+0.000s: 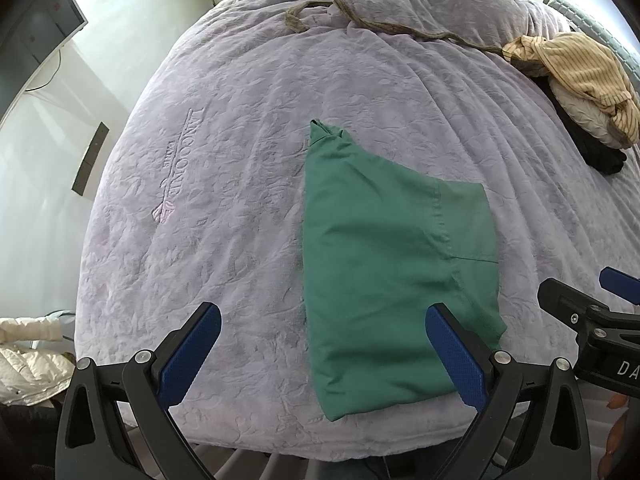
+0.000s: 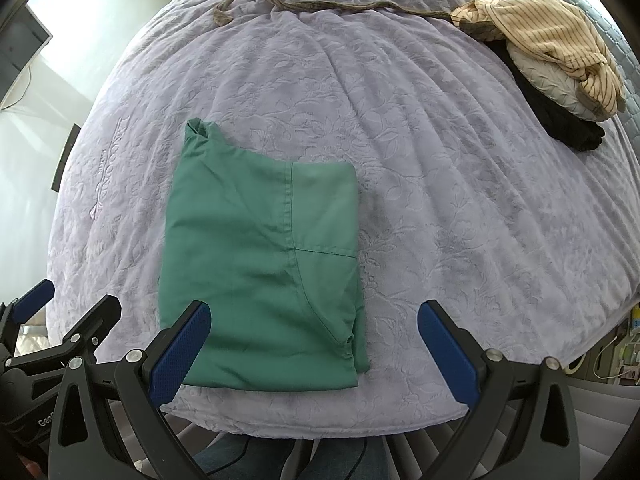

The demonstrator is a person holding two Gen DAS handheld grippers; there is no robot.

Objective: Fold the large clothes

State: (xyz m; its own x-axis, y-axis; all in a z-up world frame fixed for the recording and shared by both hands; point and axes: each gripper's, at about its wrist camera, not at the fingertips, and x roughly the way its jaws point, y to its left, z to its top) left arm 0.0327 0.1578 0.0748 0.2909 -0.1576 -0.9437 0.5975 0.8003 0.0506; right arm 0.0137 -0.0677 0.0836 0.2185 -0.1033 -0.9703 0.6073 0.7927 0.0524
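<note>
A green garment (image 1: 384, 264) lies folded into a compact rectangle on the lilac bedspread (image 1: 224, 184), near the bed's front edge. It also shows in the right wrist view (image 2: 260, 264). My left gripper (image 1: 324, 344) is open and empty, held above the garment's near left part. My right gripper (image 2: 314, 344) is open and empty, held above the garment's near right corner. The right gripper also shows at the right edge of the left wrist view (image 1: 592, 316). The left gripper shows at the left edge of the right wrist view (image 2: 48, 320).
A pile of clothes, striped beige (image 2: 552, 36) over cream and black (image 2: 568, 124), lies at the far right of the bed. A brown strap (image 2: 320, 6) trails across the far side. A white padded jacket (image 1: 28, 364) sits low left. A monitor (image 1: 36, 28) stands far left.
</note>
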